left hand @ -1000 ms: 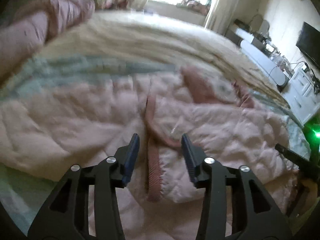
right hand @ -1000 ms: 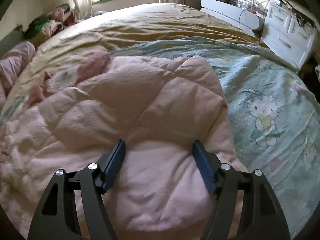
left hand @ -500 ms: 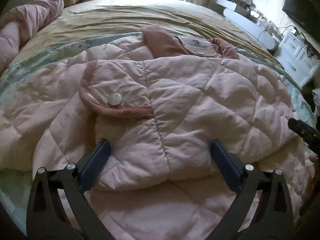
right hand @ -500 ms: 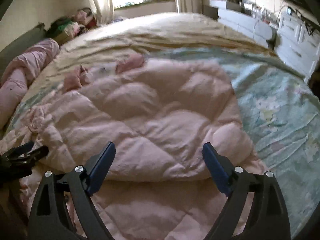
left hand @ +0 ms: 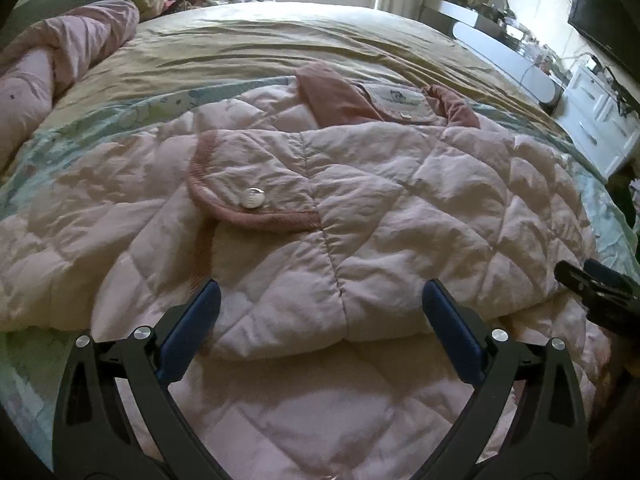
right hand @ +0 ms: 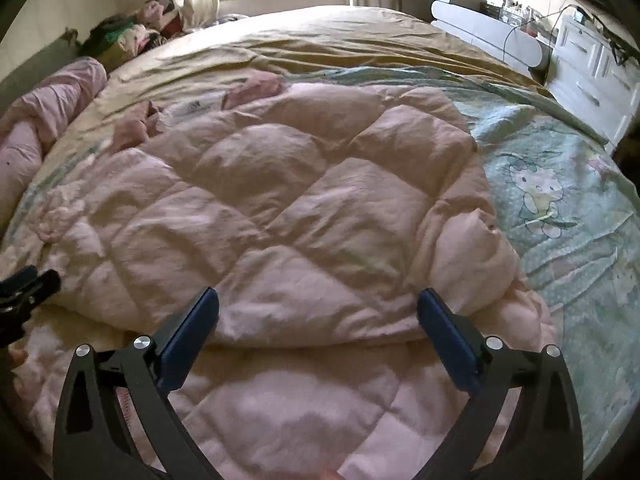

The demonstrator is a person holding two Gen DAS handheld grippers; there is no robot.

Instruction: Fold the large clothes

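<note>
Left gripper [left hand: 320, 308]: jaws wide apart, nothing pinched; they have just been opening, and the folded edge of the coat lies loose in the gap between the blue pads, touching neither that I can see.
Right gripper [right hand: 318, 310]: jaws spread just as wide, also just been opening; the folded edge sits between the pads here too, unpressed.
Coat [left hand: 400, 208]: a pink quilted coat, folded up over itself on the bed, filling the view ahead of both sets of jaws; a second layer of it runs underneath, right below the fingers.
Fold edge [right hand: 320, 332]: a puffy rounded lip running straight across from one pad to the other.
Pocket flap [left hand: 256, 184]: ahead of the left gripper's jaws and a little toward its left finger, trimmed in darker pink.
Snap button [left hand: 252, 198]: silver, sitting on that flap.
Collar [left hand: 332, 96]: darker pink, at the far end of the coat, beyond the jaws.
Label [left hand: 400, 100]: white patch inside the collar.
Bed sheet [right hand: 560, 208]: pale green with a cartoon cat print, off to the side of the right gripper's right finger.
Other gripper's tip [left hand: 592, 284]: dark, poking in beyond the left gripper's right finger, over the coat's edge.
Pink bedding [left hand: 60, 60]: bunched up far off past the left finger.
</note>
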